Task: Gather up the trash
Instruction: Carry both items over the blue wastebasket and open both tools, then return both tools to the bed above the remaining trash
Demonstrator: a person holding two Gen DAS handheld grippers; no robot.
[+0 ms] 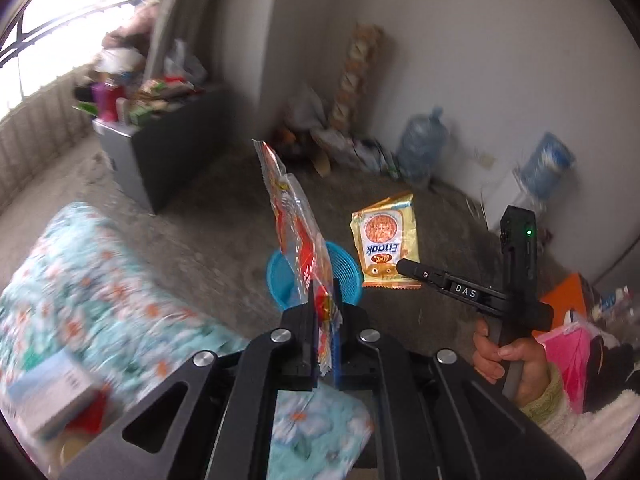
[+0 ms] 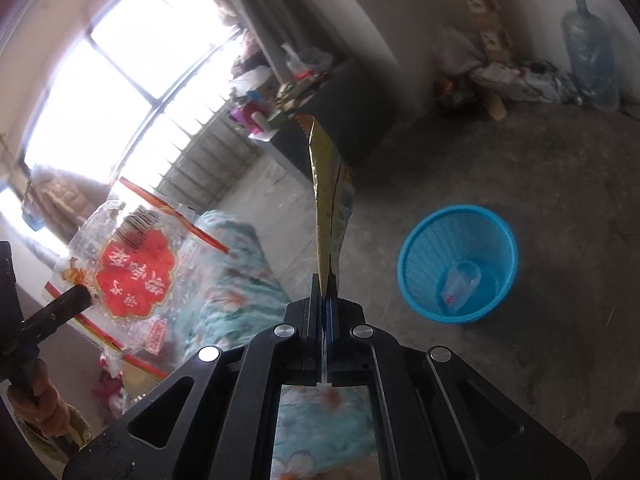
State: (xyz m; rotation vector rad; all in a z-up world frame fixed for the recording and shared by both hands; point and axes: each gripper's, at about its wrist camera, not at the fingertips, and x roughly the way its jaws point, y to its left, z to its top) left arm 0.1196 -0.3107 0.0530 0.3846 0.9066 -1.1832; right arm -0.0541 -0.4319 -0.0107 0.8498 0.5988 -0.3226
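Left wrist: my left gripper [image 1: 326, 312] pinches the clear red-printed plastic wrapper [image 1: 298, 236] by its edge; light, crinkly.
Right wrist: my right gripper [image 2: 325, 300] pinches the floppy yellow foil snack packet [image 2: 326, 200] edge, near the round blue plastic basket [image 2: 416, 240].

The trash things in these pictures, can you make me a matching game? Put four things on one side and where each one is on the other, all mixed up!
Things:
1. yellow snack packet
2. clear wrapper with red label
3. blue basket
4. water jug

Places:
A. on the bare floor, with a clear cup inside
B. pinched in the right gripper
C. by the far wall
D. pinched in the left gripper

Pairs: 1-B, 2-D, 3-A, 4-C
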